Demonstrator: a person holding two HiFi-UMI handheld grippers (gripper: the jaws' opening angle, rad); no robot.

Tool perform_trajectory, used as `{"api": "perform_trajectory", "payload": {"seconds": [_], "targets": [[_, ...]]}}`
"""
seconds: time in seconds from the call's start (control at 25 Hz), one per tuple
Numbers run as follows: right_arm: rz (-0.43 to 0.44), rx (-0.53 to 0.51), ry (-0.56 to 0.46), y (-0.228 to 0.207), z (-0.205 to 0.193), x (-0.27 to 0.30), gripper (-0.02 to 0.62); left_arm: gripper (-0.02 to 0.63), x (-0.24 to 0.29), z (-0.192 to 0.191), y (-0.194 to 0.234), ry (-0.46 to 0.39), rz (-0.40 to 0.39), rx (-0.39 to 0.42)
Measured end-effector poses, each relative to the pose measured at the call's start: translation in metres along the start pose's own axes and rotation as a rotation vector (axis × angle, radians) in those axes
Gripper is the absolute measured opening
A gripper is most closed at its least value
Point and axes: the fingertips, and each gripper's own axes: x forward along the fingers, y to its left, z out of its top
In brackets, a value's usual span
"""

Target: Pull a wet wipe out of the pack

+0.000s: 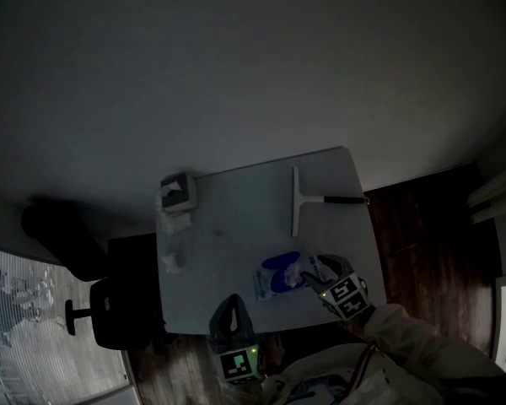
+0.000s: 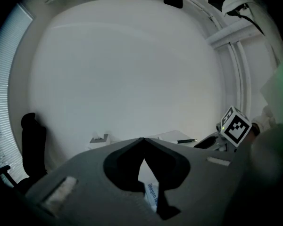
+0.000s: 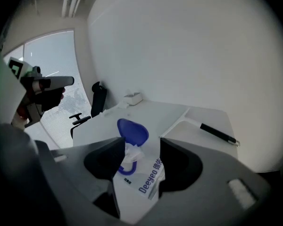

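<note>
The wet wipe pack (image 1: 274, 277) lies on the white table (image 1: 236, 226) near its front edge. Its blue lid (image 3: 132, 131) stands open, and a white wipe (image 3: 130, 150) pokes up from the opening. My right gripper (image 1: 306, 270) hangs just over the pack's right end. Its jaws are open around the tuft of wipe (image 3: 141, 142) without pressing on it. My left gripper (image 1: 230, 302) hovers at the table's front edge, left of the pack, with its tips shut together (image 2: 143, 139) and nothing between them. A strip of the pack (image 2: 151, 195) shows below those tips.
A squeegee (image 1: 297, 201) with a black handle lies at the back right of the table. At the back left corner stands a tissue box (image 1: 177, 192), with crumpled wipes (image 1: 172, 262) along the left edge. A dark office chair (image 1: 101, 310) stands left of the table, on wooden floor.
</note>
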Motion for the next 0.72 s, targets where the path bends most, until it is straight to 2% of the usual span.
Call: {"api": "perform_trajectory", "payload": {"seconds": [0.12,0.28,0.48,0.64,0.72], "targets": [[0.015,-0.002,0.055,0.008,-0.013,0.022,0.232,0.002,-0.005,-0.004,0.009,0.031,0.011,-0.004],[0.033,-0.013,0.115,0.012,-0.027,0.042,0.221,0.002,-0.009,-0.012,0.025,-0.007,0.047,-0.021],[0.069,-0.006,0.18,0.025,-0.041,0.061,0.206,0.002,-0.016,-0.023,0.044,0.028,0.084,-0.011],[0.062,-0.022,0.2,0.027,-0.044,0.069,0.149,0.002,-0.019,-0.033,0.049,0.054,0.092,-0.037],[0.054,-0.007,0.198,0.026,-0.044,0.068,0.094,0.002,-0.018,-0.032,0.051,0.062,0.093,-0.037]]}}
